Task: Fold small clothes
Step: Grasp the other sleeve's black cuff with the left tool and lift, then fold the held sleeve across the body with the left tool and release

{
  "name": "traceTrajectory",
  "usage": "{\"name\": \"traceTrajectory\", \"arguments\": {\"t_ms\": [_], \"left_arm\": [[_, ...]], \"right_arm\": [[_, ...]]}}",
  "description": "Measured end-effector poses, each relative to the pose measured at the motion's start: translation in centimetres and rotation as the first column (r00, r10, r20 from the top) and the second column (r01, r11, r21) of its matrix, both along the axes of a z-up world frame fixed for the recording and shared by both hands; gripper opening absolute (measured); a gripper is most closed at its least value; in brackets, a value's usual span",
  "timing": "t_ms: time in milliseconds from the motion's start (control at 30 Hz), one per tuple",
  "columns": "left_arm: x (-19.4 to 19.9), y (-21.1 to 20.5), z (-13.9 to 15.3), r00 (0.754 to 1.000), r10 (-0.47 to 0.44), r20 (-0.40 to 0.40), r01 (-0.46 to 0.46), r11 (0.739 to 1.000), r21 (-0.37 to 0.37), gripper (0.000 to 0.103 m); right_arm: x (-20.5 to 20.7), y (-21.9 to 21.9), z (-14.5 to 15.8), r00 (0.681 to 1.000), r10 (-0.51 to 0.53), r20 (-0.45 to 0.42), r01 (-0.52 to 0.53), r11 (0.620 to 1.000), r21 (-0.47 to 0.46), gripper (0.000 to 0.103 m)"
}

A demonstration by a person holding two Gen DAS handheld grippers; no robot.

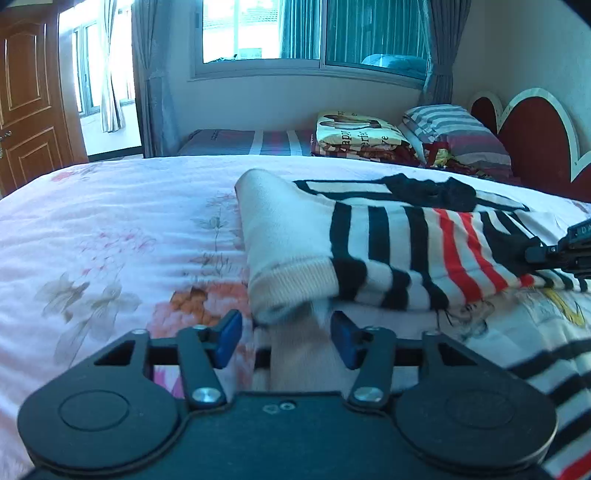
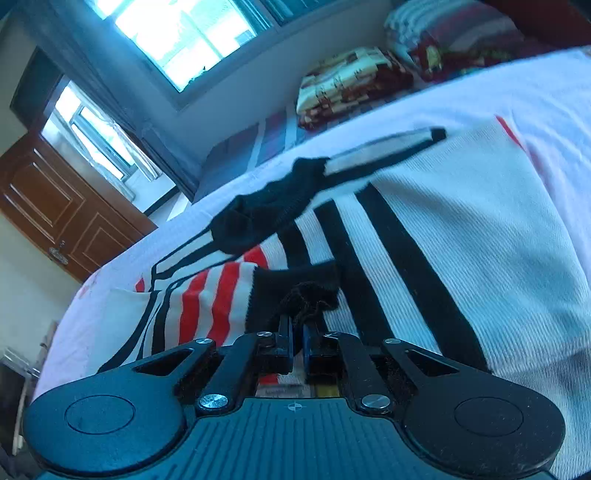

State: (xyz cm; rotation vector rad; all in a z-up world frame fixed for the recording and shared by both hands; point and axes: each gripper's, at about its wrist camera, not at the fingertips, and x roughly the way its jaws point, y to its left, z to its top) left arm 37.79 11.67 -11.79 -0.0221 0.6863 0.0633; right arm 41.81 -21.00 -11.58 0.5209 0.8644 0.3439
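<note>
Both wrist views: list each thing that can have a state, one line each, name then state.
left gripper: jaws open, empty, just short of the cream cuff.
right gripper: jaws shut on the sweater's black edge.
striped sweater: partly folded on the bed, sleeve laid across the body.
wooden door: open.
window: cannot tell if slid open.

A floral pink bed cover [image 1: 110, 229] is spreading across the bed. A folded printed blanket [image 1: 354, 133] and striped pillow [image 1: 454, 129] are lying beside a heart-shaped headboard [image 1: 535, 144]; a brown door [image 1: 29, 99] is standing left.
</note>
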Motion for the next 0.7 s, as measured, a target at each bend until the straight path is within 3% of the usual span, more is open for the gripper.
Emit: {"name": "traceTrajectory", "arguments": {"t_ms": [67, 133, 200, 367, 433, 500, 567, 700], "left_arm": [[1.0, 0.6, -0.4, 0.999, 0.026, -0.021, -0.026, 1.000, 0.014, 0.046], [1.3, 1.2, -0.6, 0.999, 0.035, -0.021, -0.036, 0.999, -0.035, 0.046], [1.0, 1.4, -0.7, 0.999, 0.021, -0.025, -0.021, 0.999, -0.025, 0.045], [0.5, 1.8, -0.1, 1.000, 0.025, 0.012, -0.024, 0.997, -0.080, 0.034], [0.2, 1.6, 0.4, 1.000, 0.012, 0.027, -0.010, 0.998, -0.057, 0.034], [0.8, 1.6, 0.0, 1.000, 0.002, -0.017, -0.003, 0.999, -0.039, 0.034], [1.4, 2.3, -0.7, 0.998, 0.004, -0.065, -0.008, 0.998, -0.065, 0.034], [0.5, 3.3, -0.2, 0.998, -0.041, -0.051, 0.034, 0.992, -0.120, 0.041]], "right_arm": [[-0.4, 0.2, 1.4, 0.999, 0.004, 0.054, -0.003, 1.000, -0.027, 0.004], [-1.3, -0.2, 3.4, 0.992, -0.018, 0.128, 0.024, 0.999, -0.048, 0.004], [-2.4, -1.0, 4.9, 0.981, -0.031, 0.189, 0.044, 0.997, -0.068, 0.004], [-2.7, -1.5, 2.8, 0.994, -0.024, 0.106, 0.039, 0.990, -0.136, 0.004], [-3.0, -1.7, 2.2, 0.995, -0.042, 0.096, 0.053, 0.991, -0.122, 0.004], [-3.2, -1.9, 1.9, 0.994, -0.052, 0.093, 0.063, 0.991, -0.120, 0.004], [-3.7, -2.0, 2.1, 0.993, -0.054, 0.101, 0.065, 0.991, -0.115, 0.004], [-3.7, -1.5, 1.5, 0.996, -0.048, 0.072, 0.059, 0.987, -0.149, 0.004]]}}
